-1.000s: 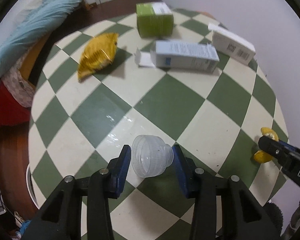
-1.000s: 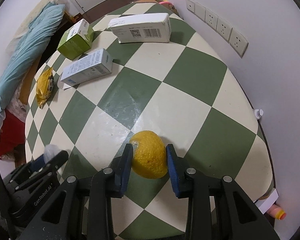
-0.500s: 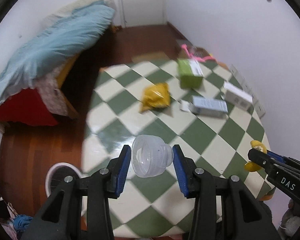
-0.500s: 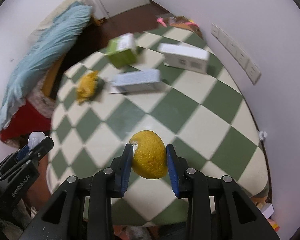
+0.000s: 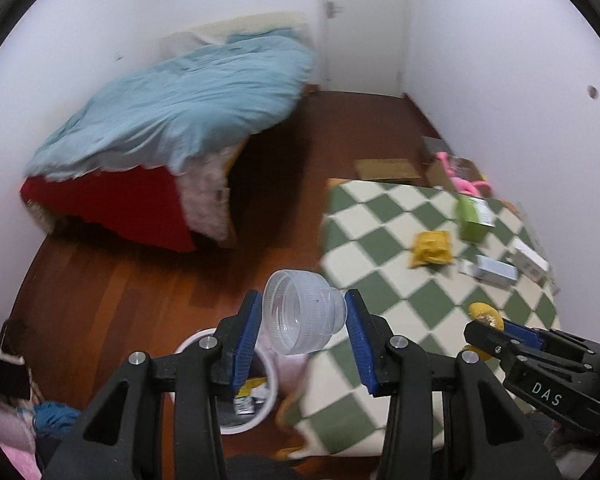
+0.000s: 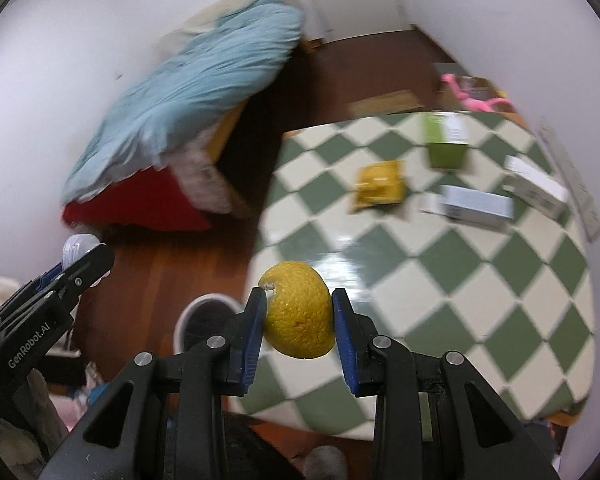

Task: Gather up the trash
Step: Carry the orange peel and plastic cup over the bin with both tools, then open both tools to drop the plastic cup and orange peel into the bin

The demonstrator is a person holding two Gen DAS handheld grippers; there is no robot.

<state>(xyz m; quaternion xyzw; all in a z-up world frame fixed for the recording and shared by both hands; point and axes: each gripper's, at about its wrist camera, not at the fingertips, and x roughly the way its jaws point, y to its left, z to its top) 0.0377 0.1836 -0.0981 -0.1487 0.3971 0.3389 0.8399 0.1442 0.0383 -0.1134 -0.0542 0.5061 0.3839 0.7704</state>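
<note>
Orange peel is clamped in the right gripper, up off the checkered table. Left gripper is squeezing a clear plastic cup, hanging over the white trash bin on the wood floor. Yellow snack bag and boxes are on the table.

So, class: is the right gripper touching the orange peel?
Touching. The right wrist view shows the right gripper with both blue pads pressed against the sides of the orange peel, which hangs clear of the checked table.
</note>
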